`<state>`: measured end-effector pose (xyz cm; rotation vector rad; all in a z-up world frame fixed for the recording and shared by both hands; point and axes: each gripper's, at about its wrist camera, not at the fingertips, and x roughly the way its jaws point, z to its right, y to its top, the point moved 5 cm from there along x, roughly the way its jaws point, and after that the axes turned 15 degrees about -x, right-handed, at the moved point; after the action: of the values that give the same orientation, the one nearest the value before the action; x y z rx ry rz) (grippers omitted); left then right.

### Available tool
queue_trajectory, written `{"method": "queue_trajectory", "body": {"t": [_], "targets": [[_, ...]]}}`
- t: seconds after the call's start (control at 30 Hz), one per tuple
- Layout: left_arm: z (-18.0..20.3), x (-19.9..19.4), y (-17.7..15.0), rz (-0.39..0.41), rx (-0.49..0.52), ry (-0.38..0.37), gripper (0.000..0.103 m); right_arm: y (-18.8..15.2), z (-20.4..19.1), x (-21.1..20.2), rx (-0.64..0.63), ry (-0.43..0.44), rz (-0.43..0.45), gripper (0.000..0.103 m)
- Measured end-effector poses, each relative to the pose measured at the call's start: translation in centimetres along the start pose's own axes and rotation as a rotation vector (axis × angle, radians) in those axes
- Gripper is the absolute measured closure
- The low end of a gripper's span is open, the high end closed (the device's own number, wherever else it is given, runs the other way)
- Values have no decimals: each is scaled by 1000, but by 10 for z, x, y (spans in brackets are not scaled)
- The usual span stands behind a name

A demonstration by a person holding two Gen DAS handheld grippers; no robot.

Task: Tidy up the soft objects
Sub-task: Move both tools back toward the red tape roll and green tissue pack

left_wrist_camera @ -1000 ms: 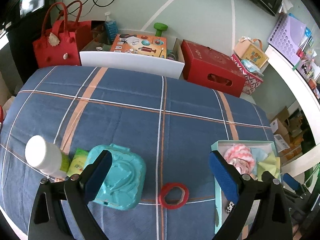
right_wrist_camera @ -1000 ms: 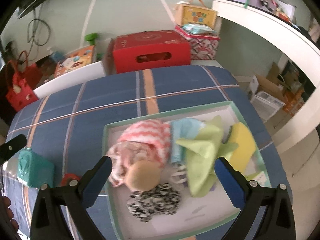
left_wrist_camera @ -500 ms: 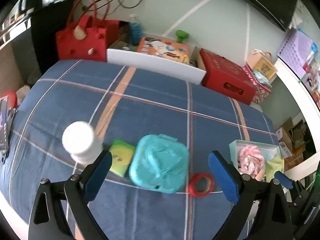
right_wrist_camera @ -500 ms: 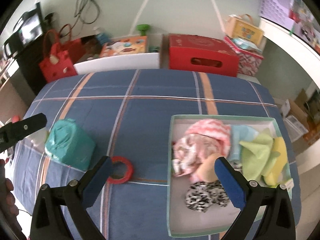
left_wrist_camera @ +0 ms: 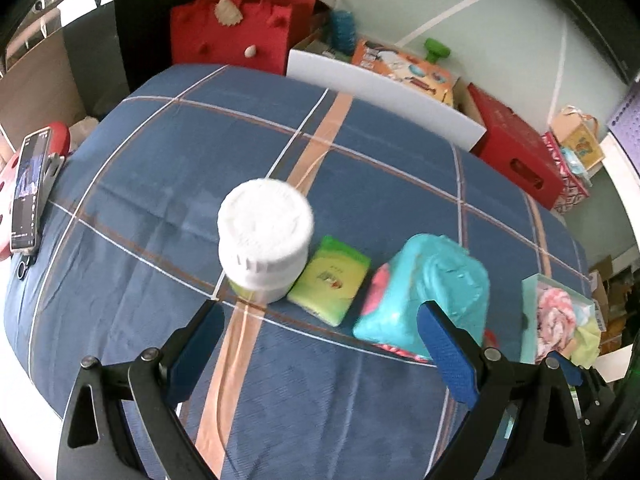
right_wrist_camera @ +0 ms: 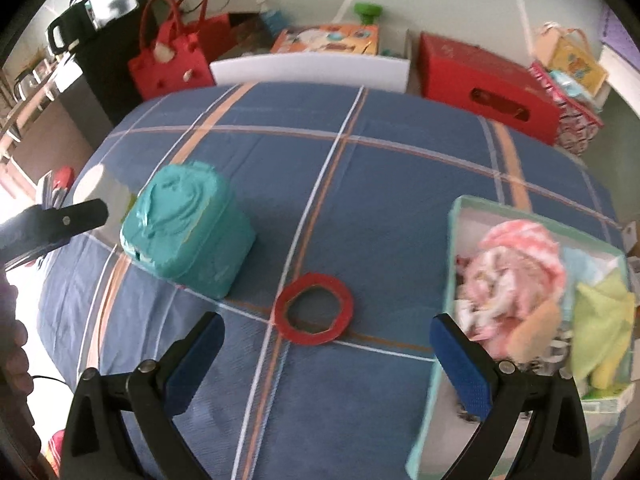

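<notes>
Teal box (right_wrist_camera: 454, 216) at the bed's right edge heaped with soft cloths (right_wrist_camera: 516, 276), red tape ring (right_wrist_camera: 314, 309) beside it, teal wipes pack (right_wrist_camera: 188, 226), white-capped bottle (left_wrist_camera: 266, 236), green packet (left_wrist_camera: 330, 280), left gripper (left_wrist_camera: 320, 344) and right gripper (right_wrist_camera: 324, 360) both spread wide, holding nothing, above the plaid blanket (right_wrist_camera: 400, 184).

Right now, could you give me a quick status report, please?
Left tongs open, empty. Right tongs open, empty. Soft items in teal tray. Teal wipes box, red tape ring, white jar out on cloth.
</notes>
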<state>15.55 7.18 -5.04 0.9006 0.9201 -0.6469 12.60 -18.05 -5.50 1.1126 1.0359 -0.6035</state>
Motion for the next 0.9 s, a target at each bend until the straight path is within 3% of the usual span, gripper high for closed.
{"method": "queue_trajectory", "body": {"t": [0.47, 0.9], "targets": [[-17, 20, 1, -64, -85, -5, 6, 0, -10, 25, -42, 22, -62, 2], [-25, 36, -3, -118, -150, -13, 6, -1, -11, 50, -47, 37, -102, 13]]}}
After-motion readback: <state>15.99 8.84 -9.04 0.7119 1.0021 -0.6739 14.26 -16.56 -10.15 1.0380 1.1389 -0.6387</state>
